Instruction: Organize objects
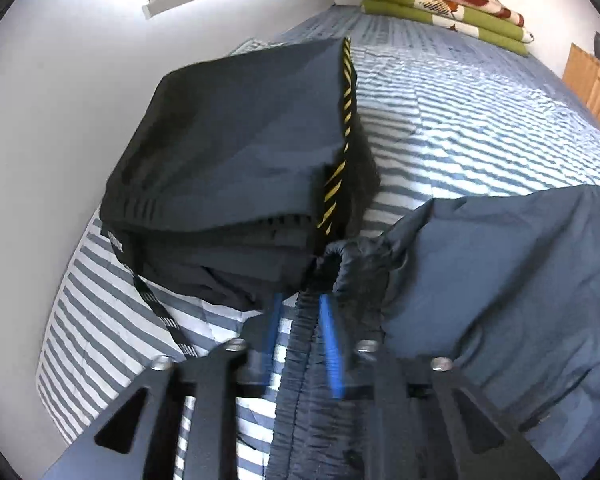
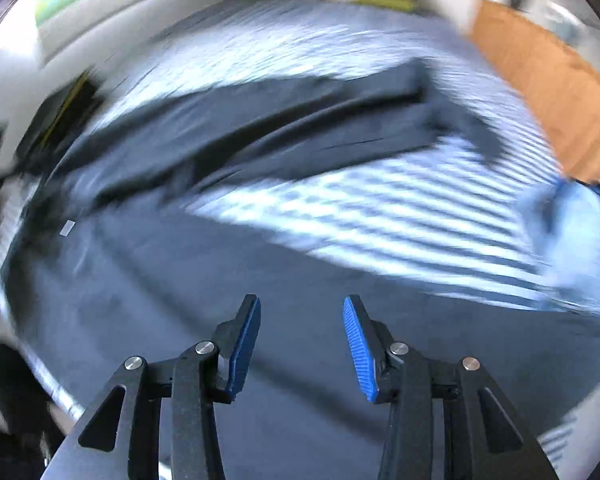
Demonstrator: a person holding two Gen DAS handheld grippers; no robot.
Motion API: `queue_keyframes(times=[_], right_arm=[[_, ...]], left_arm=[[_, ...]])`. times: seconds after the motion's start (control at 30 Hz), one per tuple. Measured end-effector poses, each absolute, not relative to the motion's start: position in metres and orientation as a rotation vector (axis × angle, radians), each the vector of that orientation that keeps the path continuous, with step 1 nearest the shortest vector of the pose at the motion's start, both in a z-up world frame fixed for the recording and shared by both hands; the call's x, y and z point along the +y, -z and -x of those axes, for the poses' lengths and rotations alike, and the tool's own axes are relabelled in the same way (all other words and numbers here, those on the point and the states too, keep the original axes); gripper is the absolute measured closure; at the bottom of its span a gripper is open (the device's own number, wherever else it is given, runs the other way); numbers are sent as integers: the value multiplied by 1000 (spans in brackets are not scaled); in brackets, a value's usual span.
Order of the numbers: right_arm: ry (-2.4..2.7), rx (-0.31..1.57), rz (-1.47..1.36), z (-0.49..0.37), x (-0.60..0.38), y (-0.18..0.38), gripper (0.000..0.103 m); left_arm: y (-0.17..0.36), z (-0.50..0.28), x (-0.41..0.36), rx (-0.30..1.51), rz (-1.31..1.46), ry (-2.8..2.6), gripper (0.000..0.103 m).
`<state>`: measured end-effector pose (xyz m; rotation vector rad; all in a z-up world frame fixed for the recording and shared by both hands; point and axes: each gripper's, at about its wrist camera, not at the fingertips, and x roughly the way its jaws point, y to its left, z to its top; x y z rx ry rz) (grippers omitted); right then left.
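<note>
We are pinching the grey trousers' (image 1: 480, 272) waistband in our left gripper (image 1: 302, 300) while our right gripper (image 2: 302, 308), fingers spread empty, is risking the fabric slipping loose.

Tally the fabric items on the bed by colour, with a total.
Dark navy or black: 2, the folded stack with yellow-striped trim and the navy trousers pinched at the waistband by the left gripper.
Green with a floral print: 1, the folded bedding.
Total: 3.
</note>
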<state>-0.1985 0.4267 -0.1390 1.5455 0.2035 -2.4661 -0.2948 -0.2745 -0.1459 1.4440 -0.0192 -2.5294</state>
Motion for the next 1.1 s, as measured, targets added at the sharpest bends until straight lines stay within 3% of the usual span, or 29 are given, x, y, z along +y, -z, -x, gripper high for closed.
queue_keyframes(times=[0.13,0.23,0.4,0.53,0.73,1.0,1.1], right_arm=[[2629,5,-1509,222,495,111,59],[2692,-6,-1473,249,515,95,53],[2739,179,-1426,317,505,90,51],[2708,276,-1443,369,490,105,51],[2674,457,-1466,423,477,141,48],[2563,473,-1589,469,496,180,47],[2521,479,-1580,478,497,187,40]], left_arm=[[126,292,-262,-76,-1407,2586,60],[111,291,-250,-120,-1391,2629,48],[101,302,-214,-299,-1400,2697,45],[104,321,-189,-413,-1485,2745,28],[123,375,-155,-482,-1608,2758,25],[187,434,-126,-697,-1784,2650,25],[200,443,-124,-710,-1813,2641,20]])
